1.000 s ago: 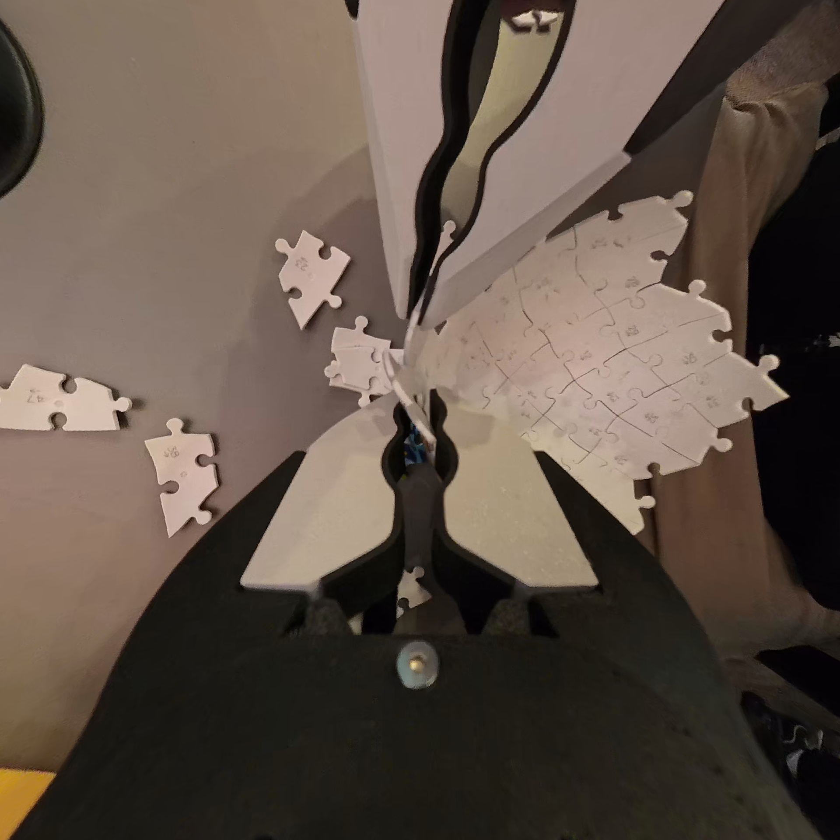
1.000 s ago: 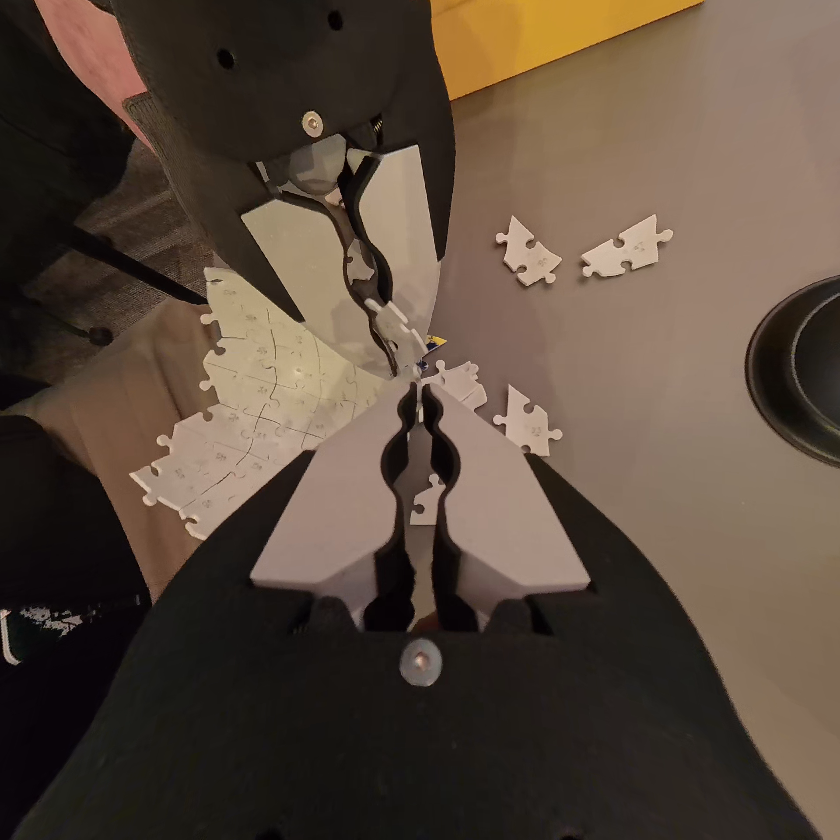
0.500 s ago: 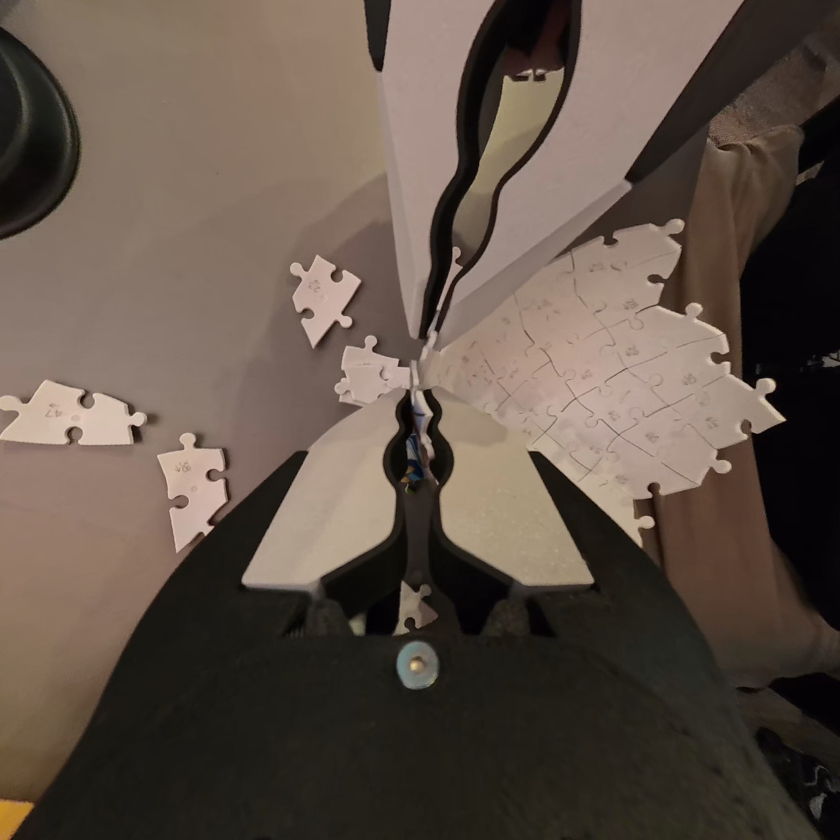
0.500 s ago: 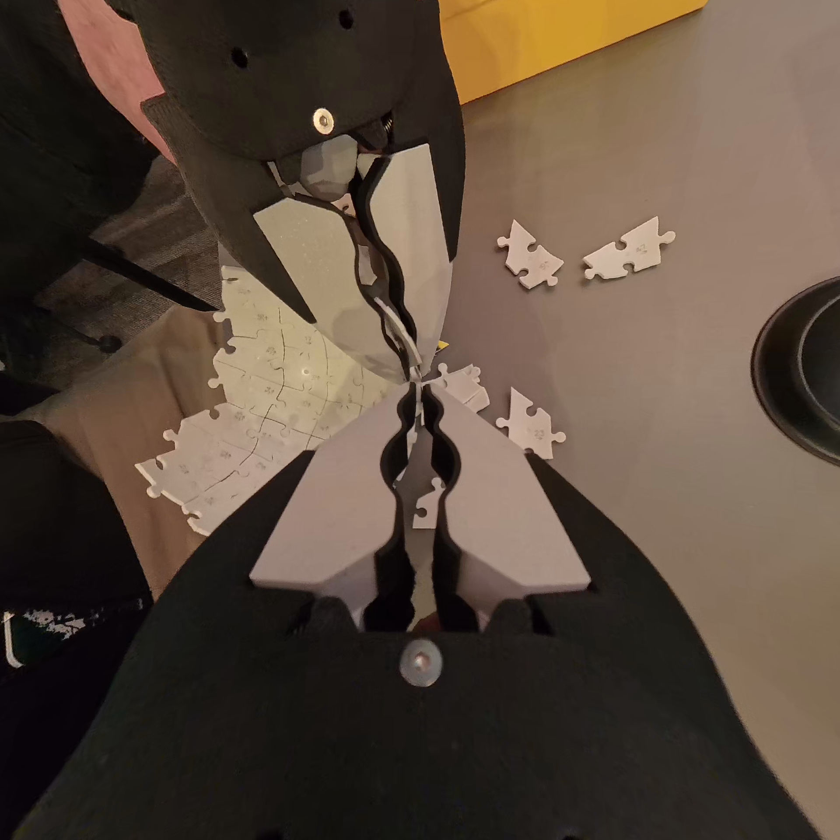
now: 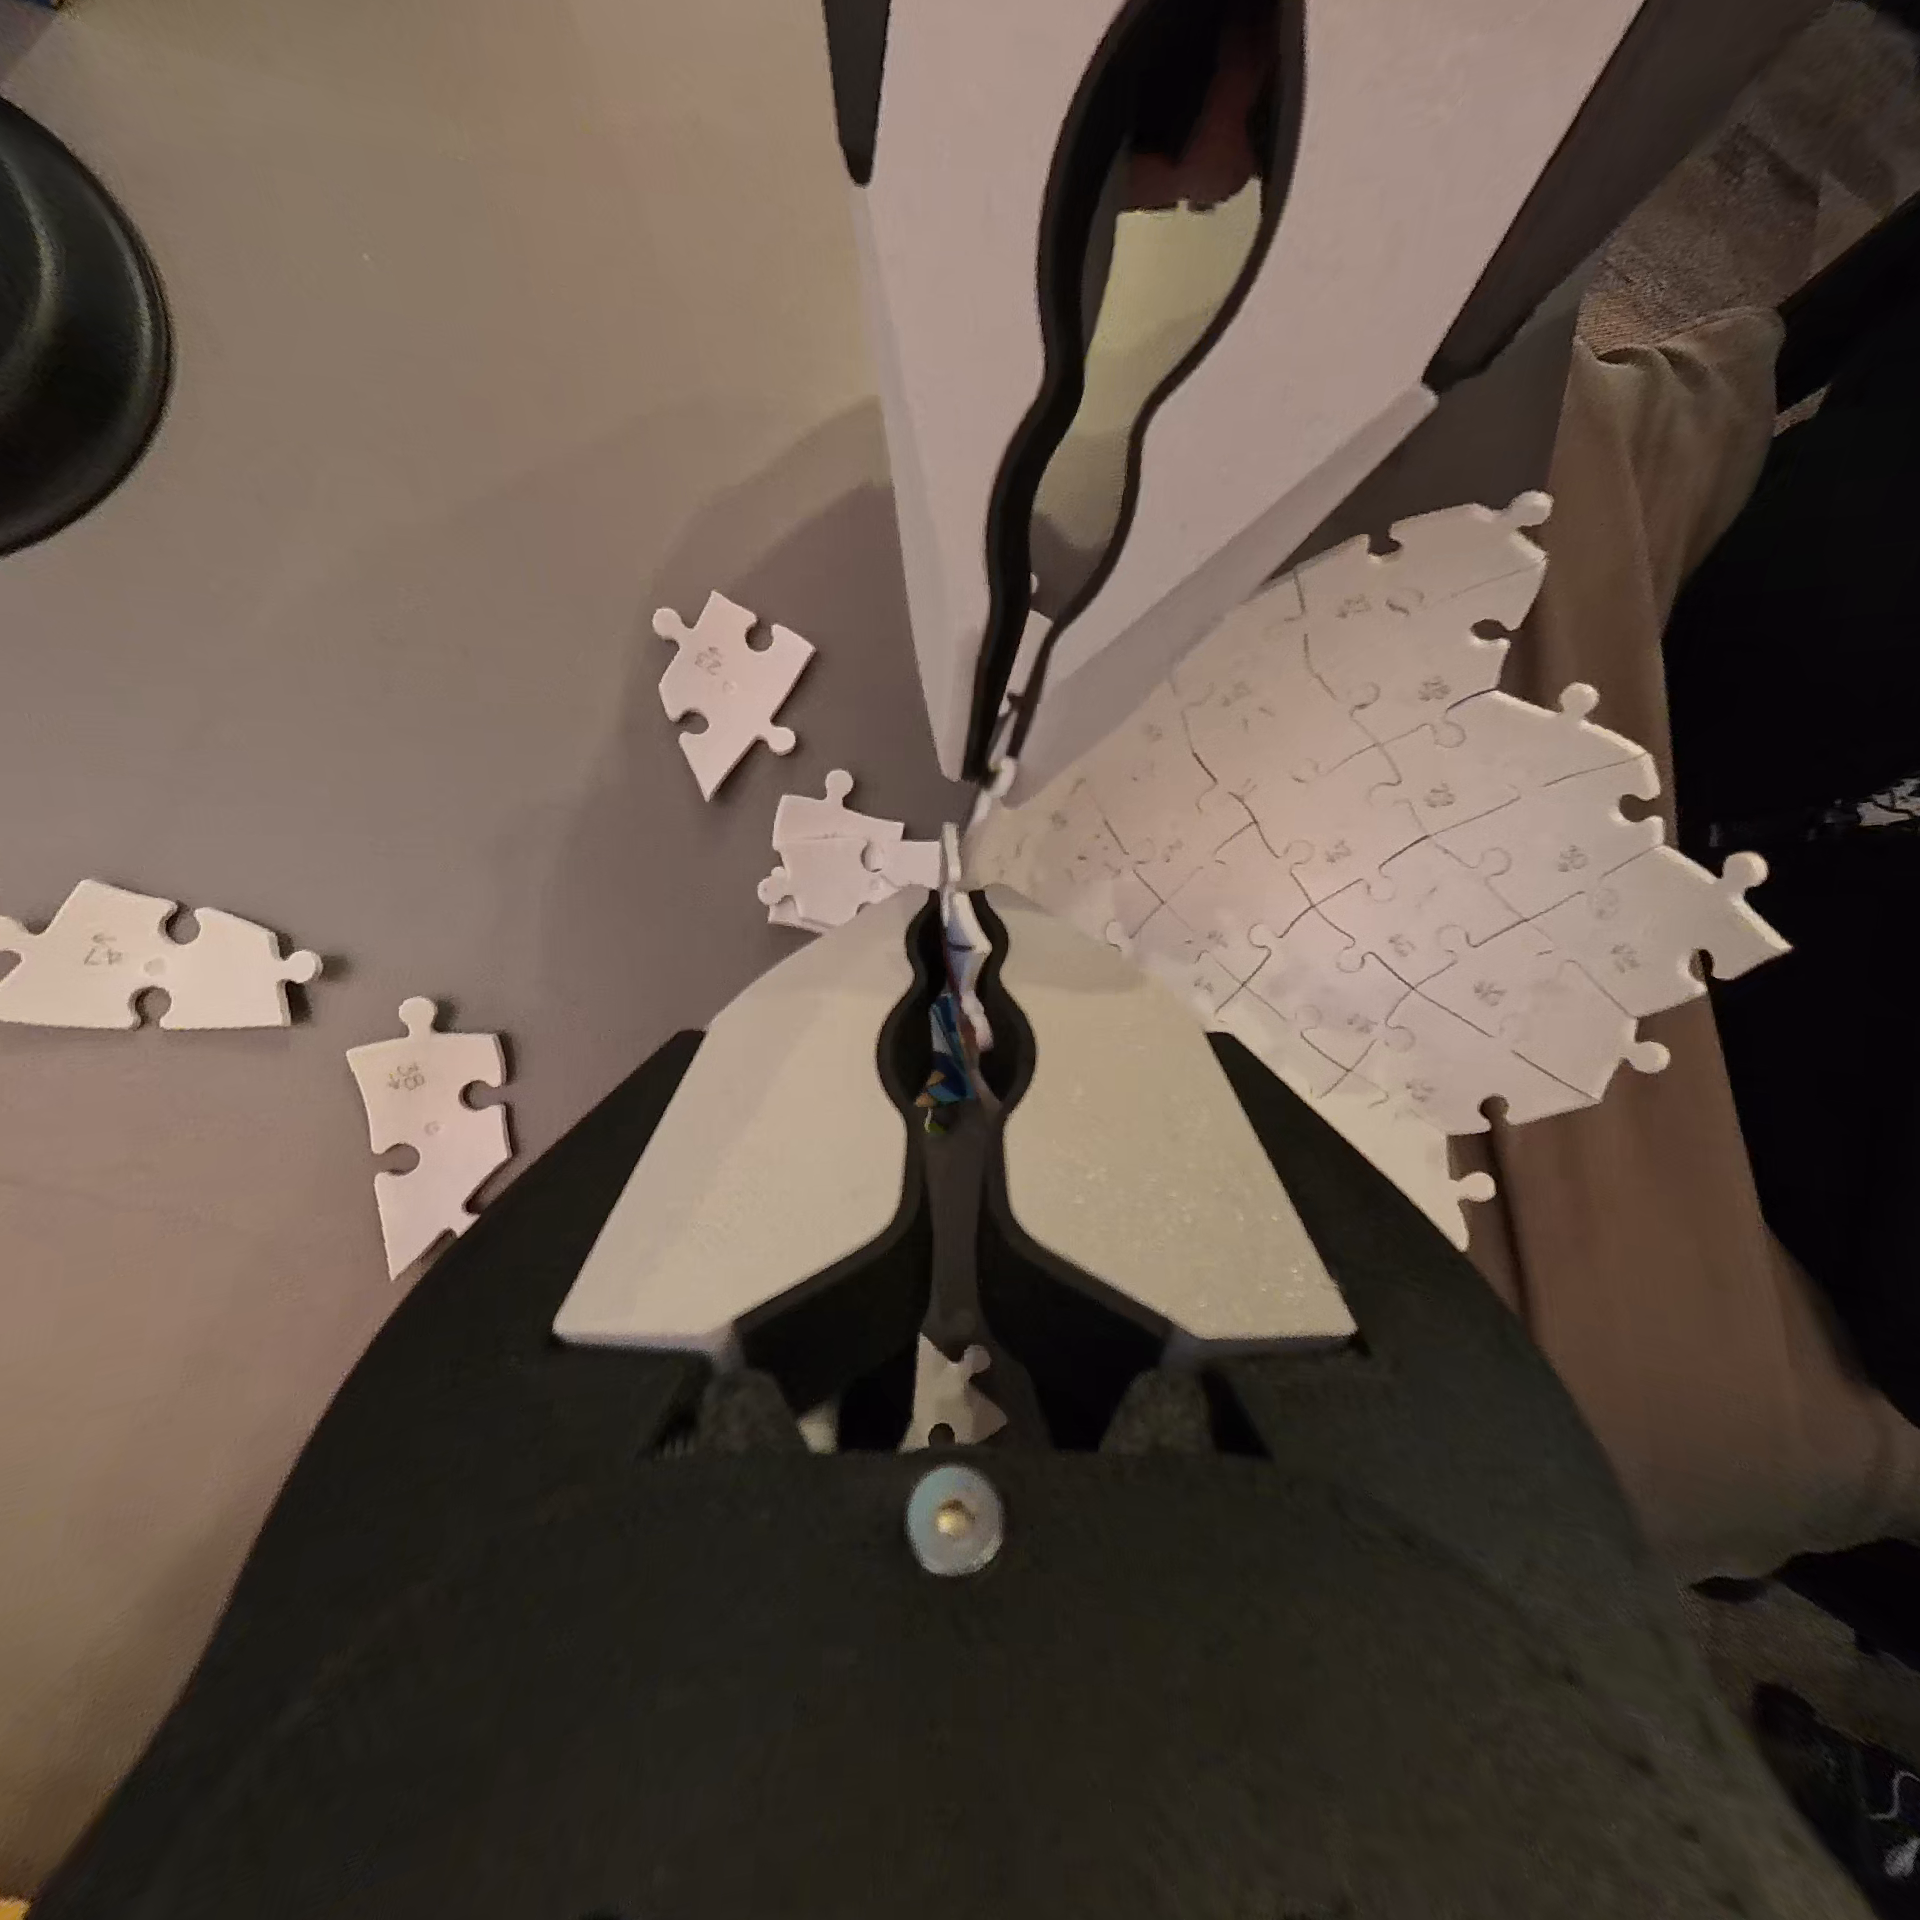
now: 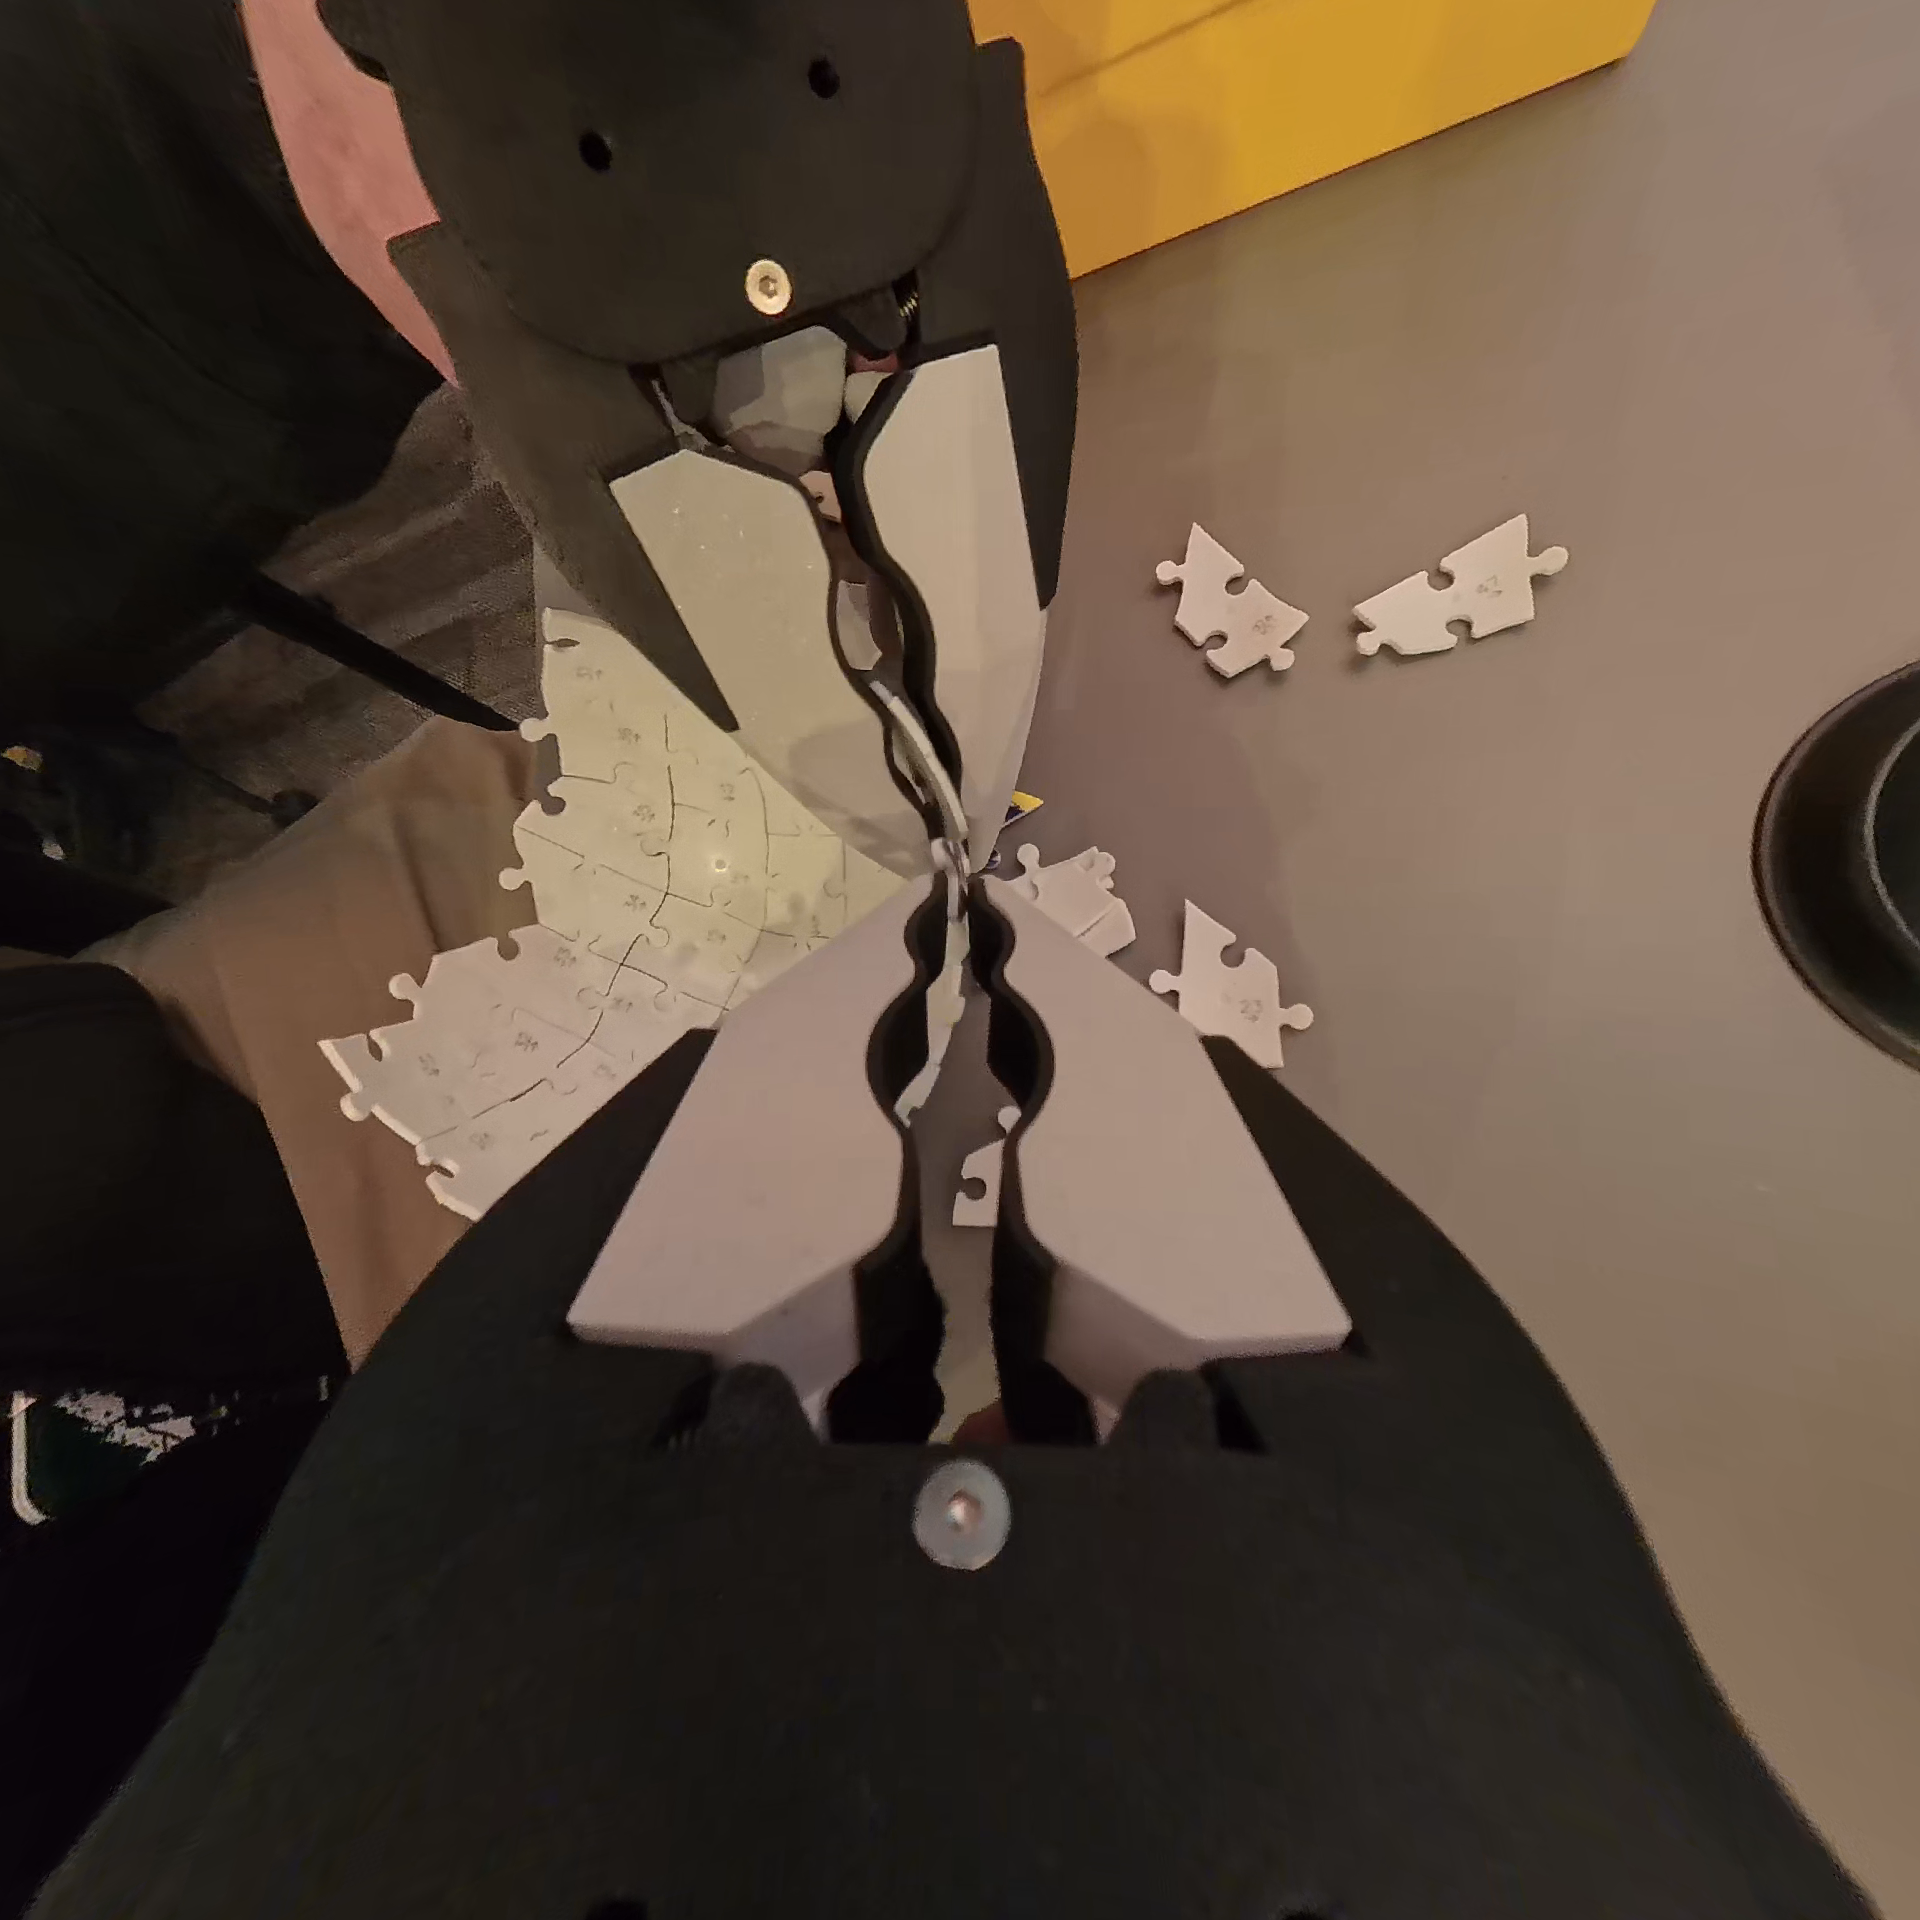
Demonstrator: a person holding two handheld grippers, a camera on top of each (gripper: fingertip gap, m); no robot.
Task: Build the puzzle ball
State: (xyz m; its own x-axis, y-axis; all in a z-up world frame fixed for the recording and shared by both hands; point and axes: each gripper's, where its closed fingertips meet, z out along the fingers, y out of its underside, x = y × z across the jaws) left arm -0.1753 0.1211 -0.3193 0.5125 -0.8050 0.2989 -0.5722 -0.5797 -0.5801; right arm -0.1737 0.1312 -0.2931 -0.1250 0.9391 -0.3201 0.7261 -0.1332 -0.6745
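Note:
My left gripper [image 5: 961, 909] is shut on a puzzle piece [image 5: 958, 987] held edge-on, with a coloured face showing between the fingers. My right gripper [image 6: 951, 899] is shut on another white puzzle piece [image 6: 935, 1023], also edge-on. The two grippers meet tip to tip above the table edge. The right gripper shows at the top of the left wrist view [image 5: 987, 774], and the left gripper at the top of the right wrist view [image 6: 961, 831]. A curved assembled puzzle section [image 5: 1403, 862] [image 6: 644, 883], white numbered side up, fans out from that meeting point past the table edge. I cannot tell whether it is joined to the held pieces.
Loose white pieces lie on the grey table [image 5: 468, 416]: one [image 5: 732, 691], a small stack [image 5: 842, 862], one [image 5: 431, 1122] and a joined pair [image 5: 145, 961]. A black round object [image 6: 1849, 883] and a yellow box [image 6: 1299, 114] stand farther off. A person's tan trouser leg [image 5: 1621, 727] is below the section.
The two grippers have drawn closer, tip to tip, and lined up more. Both stay shut on their pieces. The assembled section and loose pieces have barely shifted.

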